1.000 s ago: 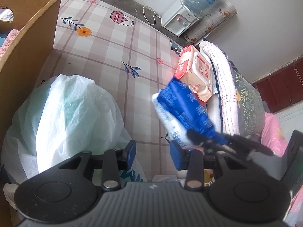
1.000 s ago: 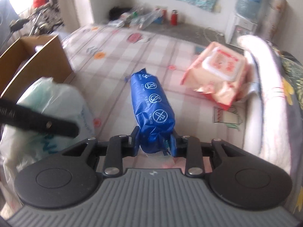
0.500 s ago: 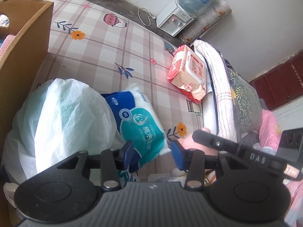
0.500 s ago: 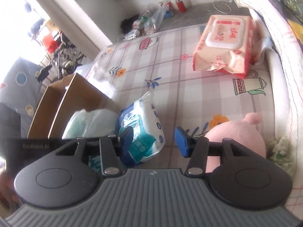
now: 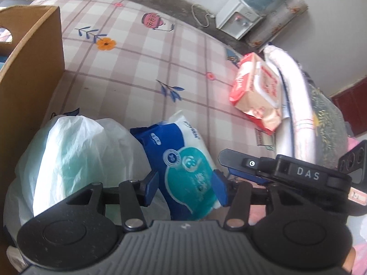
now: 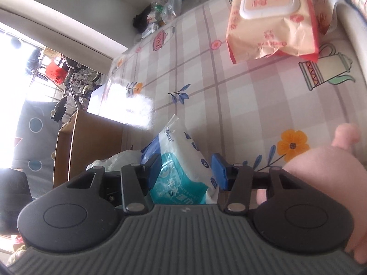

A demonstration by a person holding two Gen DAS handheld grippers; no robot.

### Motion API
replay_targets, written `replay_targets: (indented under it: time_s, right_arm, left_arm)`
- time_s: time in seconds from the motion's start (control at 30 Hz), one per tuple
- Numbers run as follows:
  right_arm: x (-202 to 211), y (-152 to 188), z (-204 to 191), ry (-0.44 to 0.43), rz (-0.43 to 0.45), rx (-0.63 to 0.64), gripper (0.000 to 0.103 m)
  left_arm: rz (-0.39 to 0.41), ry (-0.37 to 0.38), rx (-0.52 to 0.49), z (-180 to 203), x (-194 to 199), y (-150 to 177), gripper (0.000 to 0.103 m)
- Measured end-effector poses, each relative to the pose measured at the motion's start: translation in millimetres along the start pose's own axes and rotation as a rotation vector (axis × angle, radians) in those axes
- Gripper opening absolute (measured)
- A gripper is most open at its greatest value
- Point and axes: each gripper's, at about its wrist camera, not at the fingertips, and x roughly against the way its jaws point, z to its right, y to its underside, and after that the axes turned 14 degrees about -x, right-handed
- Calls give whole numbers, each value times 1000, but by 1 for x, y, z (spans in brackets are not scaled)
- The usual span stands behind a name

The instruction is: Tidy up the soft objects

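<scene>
A blue and white pack of wipes [image 5: 190,171] lies on the checked bed sheet, against a white plastic bag [image 5: 75,155]. My left gripper [image 5: 185,188] is over the pack's near end, its jaws opening with the pack between them. My right gripper [image 6: 187,171] straddles the same pack [image 6: 183,160] from the other side and stands open, with a gap beside its right finger. A pink plush toy [image 6: 321,171] lies just right of the right gripper. A pink pack of wet wipes [image 5: 257,96] [image 6: 270,18] rests farther off by the folded bedding.
A cardboard box [image 5: 29,68] [image 6: 91,142] stands at the left, just beyond the white bag [image 6: 114,160]. Folded quilts [image 5: 298,105] line the right side of the bed sheet [image 5: 160,64]. A water dispenser [image 5: 238,23] and floor clutter sit beyond the bed.
The right gripper let go of the blue pack, which now lies on the bed beside the white bag. The right gripper rolled and dropped lower. The left gripper moved over the pack and widened.
</scene>
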Motion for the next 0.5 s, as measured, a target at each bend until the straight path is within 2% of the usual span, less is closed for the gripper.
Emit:
replay_targets:
  time_s: [0.27, 0.5]
  right_arm:
    - [-29, -6, 5, -37, -66, -38, 47]
    - [-39, -11, 9, -45, -100, -47, 47]
  left_arm:
    - [-57, -37, -8, 0, -24, -10, 58]
    - [-64, -52, -24, 2, -31, -10, 56]
